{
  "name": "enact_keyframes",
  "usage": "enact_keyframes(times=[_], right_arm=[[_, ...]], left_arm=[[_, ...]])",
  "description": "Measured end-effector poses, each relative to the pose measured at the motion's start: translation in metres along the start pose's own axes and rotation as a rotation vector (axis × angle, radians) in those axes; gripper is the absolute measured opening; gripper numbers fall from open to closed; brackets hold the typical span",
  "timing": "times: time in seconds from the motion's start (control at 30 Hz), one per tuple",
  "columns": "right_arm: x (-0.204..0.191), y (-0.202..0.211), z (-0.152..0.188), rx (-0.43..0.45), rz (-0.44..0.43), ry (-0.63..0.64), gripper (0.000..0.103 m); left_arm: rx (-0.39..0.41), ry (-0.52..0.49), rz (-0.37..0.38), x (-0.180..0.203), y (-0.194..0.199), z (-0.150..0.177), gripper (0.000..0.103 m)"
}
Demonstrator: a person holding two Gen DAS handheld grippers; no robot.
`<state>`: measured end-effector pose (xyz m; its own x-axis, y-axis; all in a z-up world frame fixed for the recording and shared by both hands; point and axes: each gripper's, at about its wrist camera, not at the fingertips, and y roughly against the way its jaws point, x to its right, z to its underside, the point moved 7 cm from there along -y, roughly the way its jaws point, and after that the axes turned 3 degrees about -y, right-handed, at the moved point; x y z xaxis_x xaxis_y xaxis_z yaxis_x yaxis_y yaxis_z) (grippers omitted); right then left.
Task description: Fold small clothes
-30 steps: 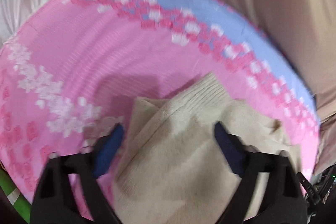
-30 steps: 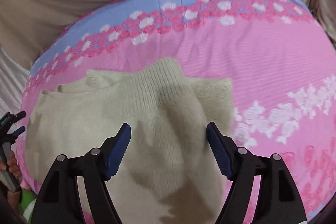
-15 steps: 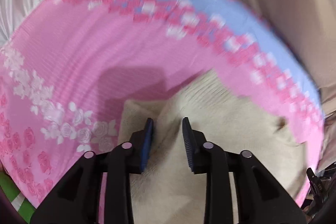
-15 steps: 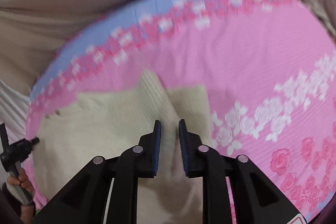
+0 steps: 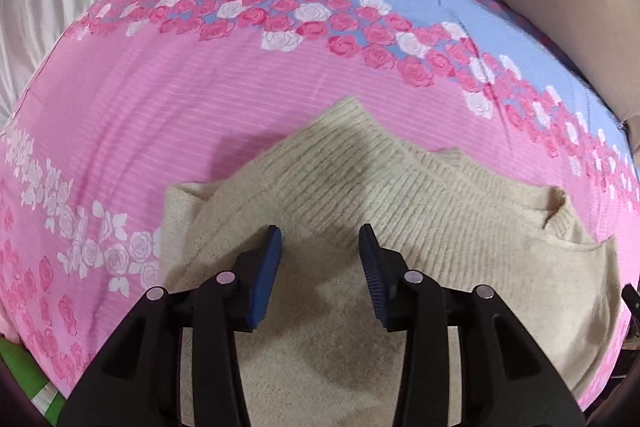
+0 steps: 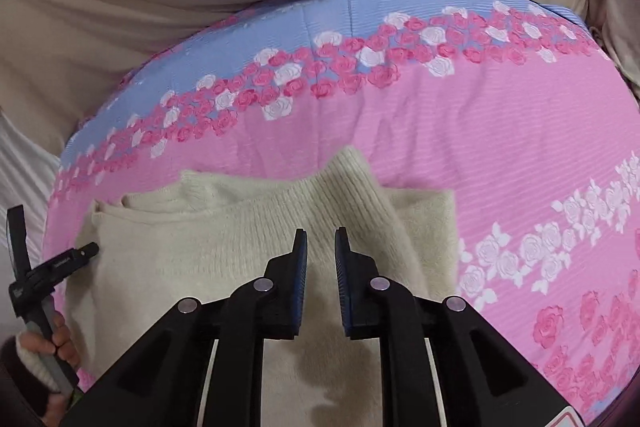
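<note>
Cream sweater (image 5: 420, 195) lies directly beneath both tongs, long axis across the lower frame; left tongs (image 5: 320, 259) open, right tongs (image 6: 321, 259) nearly closed, gripping nothing.

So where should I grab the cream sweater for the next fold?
Probably the ribbed hem corner of the cream sweater, which peaks free on the pink bedspread. Come from the near side with the right gripper; it already points that way.
</note>
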<state>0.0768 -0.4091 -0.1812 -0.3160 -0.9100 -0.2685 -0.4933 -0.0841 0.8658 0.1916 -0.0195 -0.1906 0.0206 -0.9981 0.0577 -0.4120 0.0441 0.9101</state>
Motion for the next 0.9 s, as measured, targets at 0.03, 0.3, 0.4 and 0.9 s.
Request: enact_keyframes(times=[0.03, 0.3, 0.4, 0.9], right_arm=[[0.005, -0.013, 0.0, -0.023, 0.03, -0.001, 0.013], [0.0, -0.037, -0.023, -0.048, 0.049, -0.029, 0.012], [-0.009, -0.013, -0.014, -0.02, 0.013, -0.029, 0.013], [-0.023, -0.002, 0.01, -0.03, -0.001, -0.01, 0.016]], left_arm=[[0.003, -0.004, -0.008, 0.001, -0.001, 0.001, 0.039], [0.004, -0.063, -0.051, 0.013, -0.006, 0.002, 0.049], [0.001, -0.053, -0.037, 0.011, -0.004, 0.002, 0.049], [0.015, -0.077, -0.052, 0.015, -0.004, 0.005, 0.052]])
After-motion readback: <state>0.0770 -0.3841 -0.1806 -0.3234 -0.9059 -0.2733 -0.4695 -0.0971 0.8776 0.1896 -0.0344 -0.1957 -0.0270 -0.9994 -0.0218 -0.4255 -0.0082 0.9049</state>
